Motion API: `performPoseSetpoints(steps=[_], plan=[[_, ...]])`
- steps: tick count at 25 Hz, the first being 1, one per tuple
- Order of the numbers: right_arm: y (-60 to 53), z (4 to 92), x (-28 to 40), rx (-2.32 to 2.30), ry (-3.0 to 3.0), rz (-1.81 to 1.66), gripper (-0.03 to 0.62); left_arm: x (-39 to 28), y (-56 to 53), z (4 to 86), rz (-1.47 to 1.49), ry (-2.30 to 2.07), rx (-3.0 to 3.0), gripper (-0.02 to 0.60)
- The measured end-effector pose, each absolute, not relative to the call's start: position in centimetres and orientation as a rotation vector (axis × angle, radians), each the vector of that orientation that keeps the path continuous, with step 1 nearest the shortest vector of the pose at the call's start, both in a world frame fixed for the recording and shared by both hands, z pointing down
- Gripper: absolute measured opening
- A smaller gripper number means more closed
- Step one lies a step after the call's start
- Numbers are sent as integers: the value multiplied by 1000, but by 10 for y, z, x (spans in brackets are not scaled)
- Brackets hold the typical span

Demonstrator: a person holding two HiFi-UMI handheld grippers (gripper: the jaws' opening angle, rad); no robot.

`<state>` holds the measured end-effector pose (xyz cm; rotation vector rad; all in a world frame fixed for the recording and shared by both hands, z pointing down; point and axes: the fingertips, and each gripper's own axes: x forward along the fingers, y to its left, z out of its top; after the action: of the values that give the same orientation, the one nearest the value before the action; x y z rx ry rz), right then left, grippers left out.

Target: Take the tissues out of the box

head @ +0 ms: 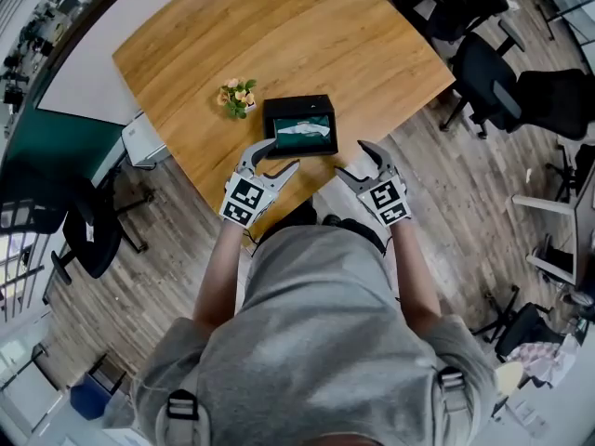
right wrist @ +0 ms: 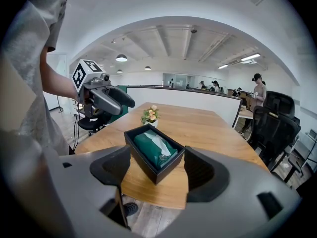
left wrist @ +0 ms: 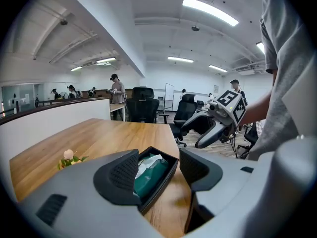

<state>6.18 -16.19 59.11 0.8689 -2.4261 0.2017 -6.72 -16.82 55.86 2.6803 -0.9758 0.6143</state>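
Black box [head: 297, 101] with green tissue pack [head: 303, 131] just beyond both fingertips. Left gripper [head: 282, 153], right gripper [head: 350, 159]: spread wide, gripping nothing.

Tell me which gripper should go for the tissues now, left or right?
Left, likely. The left gripper, open, is at the box with the tissues lined up between its jaws. The right gripper, also open, hangs beyond the table edge, farther off.
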Motion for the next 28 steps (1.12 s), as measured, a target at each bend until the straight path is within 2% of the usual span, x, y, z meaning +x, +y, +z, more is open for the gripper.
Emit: performPoseSetpoints(steps=[28], plan=[[-202,622,63,854,-2397,296,343,-40,-213,619,674,-776,2608,273]])
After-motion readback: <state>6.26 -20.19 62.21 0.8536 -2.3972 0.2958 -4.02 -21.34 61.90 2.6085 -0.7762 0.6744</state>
